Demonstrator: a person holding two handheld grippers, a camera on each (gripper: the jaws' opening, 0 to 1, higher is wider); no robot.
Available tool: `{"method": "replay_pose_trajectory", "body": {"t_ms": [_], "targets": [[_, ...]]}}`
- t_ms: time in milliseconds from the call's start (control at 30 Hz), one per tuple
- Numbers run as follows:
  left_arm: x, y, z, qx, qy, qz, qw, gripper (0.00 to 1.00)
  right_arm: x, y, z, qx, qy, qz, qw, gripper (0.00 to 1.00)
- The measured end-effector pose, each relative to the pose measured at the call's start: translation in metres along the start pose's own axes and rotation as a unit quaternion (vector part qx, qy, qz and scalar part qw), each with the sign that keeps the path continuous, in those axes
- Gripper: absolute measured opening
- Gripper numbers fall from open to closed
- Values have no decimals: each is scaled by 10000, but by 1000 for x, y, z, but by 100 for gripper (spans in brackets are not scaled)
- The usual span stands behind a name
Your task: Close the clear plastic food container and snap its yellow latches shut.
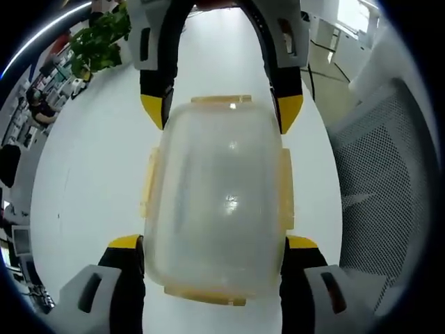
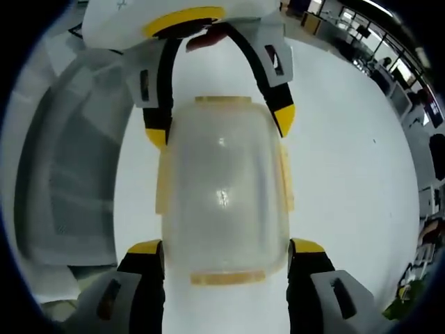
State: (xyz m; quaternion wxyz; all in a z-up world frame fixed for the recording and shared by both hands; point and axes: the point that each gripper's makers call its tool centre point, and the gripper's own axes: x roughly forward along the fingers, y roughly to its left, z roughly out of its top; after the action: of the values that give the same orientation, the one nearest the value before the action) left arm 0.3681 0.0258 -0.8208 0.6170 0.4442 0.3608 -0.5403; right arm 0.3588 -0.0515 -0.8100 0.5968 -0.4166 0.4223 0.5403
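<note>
On the white table [image 1: 90, 174], the clear container [image 1: 219, 202] is straddled by both open grippers, left gripper [image 1: 214, 250] and right gripper [image 2: 226, 254]; it is judged light, slippery and flexible, best pressed at the yellow latches [image 1: 286, 189].

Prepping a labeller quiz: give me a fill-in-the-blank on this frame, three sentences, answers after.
1. The clear container has latches coloured ____.
2. The container rests on a table whose top is ____.
3. The left gripper and the right gripper straddle the container from ____ ends.

Answers: yellow; white; opposite
</note>
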Motion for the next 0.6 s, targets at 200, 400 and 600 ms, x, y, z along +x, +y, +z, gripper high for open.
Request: {"method": "replay_pose_trajectory", "body": {"t_ms": [200,400,600], "targets": [[-7,-2,-21,-24,63,24,10000,81,7,3,20,-14,12,-3,10000,71],[-14,-3,-39,-117,24,54,9999,81,13,5,38,-79,60,9,10000,72],[-19,-3,-51,-157,1,54,9999,82,17,6,51,-107,139,4,9998,72]]}}
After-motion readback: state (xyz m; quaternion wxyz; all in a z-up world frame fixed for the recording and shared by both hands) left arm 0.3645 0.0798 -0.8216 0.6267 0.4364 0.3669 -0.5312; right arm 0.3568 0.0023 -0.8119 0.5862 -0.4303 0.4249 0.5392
